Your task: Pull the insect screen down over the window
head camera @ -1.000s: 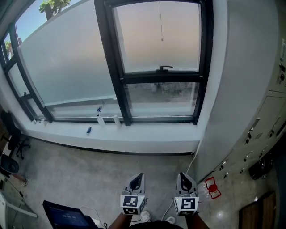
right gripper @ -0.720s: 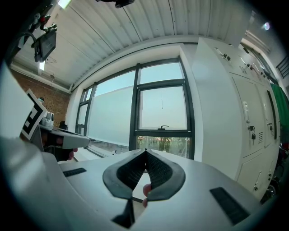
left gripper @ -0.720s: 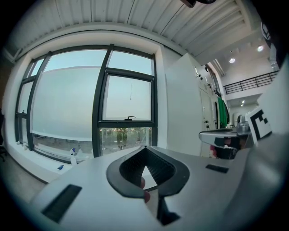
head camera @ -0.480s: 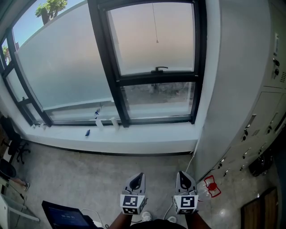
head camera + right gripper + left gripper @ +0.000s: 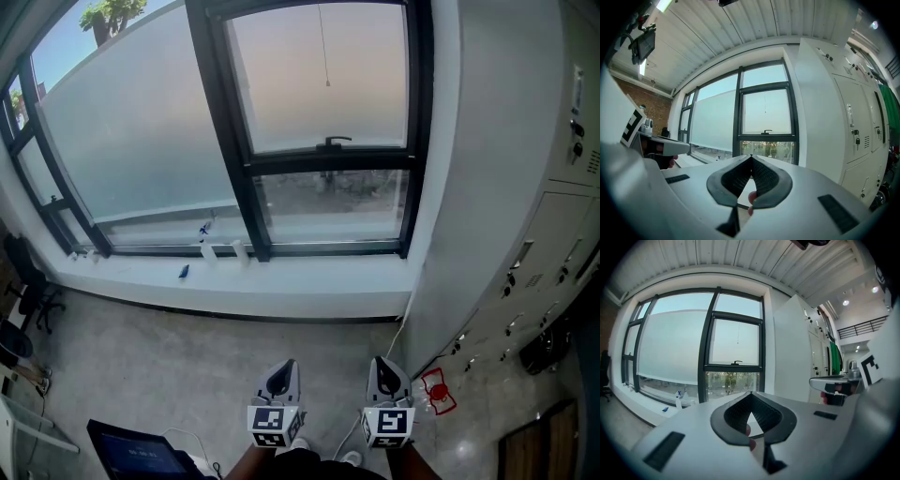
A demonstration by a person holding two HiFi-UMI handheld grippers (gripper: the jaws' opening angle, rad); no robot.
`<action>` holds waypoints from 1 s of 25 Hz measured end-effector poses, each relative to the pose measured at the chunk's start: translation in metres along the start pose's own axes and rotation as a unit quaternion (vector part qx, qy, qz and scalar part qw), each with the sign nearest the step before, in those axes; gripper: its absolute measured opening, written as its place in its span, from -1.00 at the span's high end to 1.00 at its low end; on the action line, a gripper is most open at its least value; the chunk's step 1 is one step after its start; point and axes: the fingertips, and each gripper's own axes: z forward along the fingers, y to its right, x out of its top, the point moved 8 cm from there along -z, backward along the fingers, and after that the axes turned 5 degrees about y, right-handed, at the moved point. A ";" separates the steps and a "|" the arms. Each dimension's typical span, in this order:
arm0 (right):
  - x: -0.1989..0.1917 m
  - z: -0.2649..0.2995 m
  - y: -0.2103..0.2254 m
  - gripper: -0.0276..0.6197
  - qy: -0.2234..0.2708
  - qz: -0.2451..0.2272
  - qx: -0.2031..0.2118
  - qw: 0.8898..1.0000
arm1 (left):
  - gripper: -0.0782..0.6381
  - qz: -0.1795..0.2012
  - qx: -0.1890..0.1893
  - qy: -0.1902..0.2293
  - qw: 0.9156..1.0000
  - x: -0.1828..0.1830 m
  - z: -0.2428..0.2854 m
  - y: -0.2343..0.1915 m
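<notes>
The black-framed window [image 5: 323, 161] fills the far wall, and a closed handle [image 5: 337, 142] sits on its right sash. A thin pull cord [image 5: 323, 47] with a small bead hangs down the middle of the upper right pane; it also shows as a cord [image 5: 738, 336] in the left gripper view and a cord [image 5: 764, 107] in the right gripper view. No screen covers the glass. My left gripper [image 5: 284, 367] and right gripper [image 5: 384, 364] are held side by side low in the head view, well back from the sill. Both point at the window, shut and empty.
Spray bottles [image 5: 205, 246] and a small blue item [image 5: 185, 271] stand on the white sill [image 5: 309, 281]. White lockers [image 5: 553, 234] line the right wall. A dark screen [image 5: 141, 455] is at the lower left, a red object [image 5: 437, 391] lies on the floor at the right, and chairs [image 5: 23, 272] stand far left.
Both grippers have drifted a little across the floor towards the window and stay shut. The window has slid slightly left in the head view.
</notes>
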 end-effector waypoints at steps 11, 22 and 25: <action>-0.011 0.035 0.014 0.91 -0.017 -0.003 -0.009 1.000 | 0.78 -0.009 -0.005 -0.011 1.000 -0.011 0.042 -0.010; -0.008 0.144 0.008 0.91 -0.013 -0.036 -0.028 0.999 | 0.78 0.011 -0.023 0.002 1.000 0.013 0.122 -0.082; -0.008 0.167 0.004 0.91 -0.013 -0.047 -0.036 0.998 | 0.78 -0.002 -0.035 0.011 0.999 0.009 0.135 -0.103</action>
